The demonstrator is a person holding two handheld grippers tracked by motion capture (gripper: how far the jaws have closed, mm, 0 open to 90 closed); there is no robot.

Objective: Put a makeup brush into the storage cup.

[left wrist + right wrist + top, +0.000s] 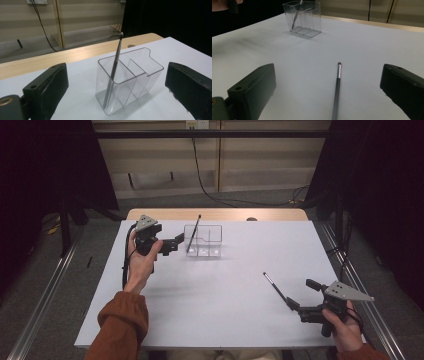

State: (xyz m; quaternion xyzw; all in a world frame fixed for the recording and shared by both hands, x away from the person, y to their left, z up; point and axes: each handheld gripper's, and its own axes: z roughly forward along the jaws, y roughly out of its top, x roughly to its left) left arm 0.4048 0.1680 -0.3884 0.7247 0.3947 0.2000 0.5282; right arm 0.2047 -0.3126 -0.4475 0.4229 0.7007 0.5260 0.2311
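Black brush (336, 87) — between right gripper (329, 95) jaws

I see a clear plastic organizer (203, 240) standing upright at the far-centre of the white table (225, 310); rectangular, open top, thin dividers splitting it into several compartments; one wall notched lower at a corner. One slim dark brush (113, 70) stands inside it, in the end compartment on the person's left; foot on the bottom, leaning against the rim, tip sticking up well above it. Second brush (336, 87) lies flat on the table, well apart from the organizer, towards the near right; dark handle, silver ferrule, small dark tip pointing away towards the far side.
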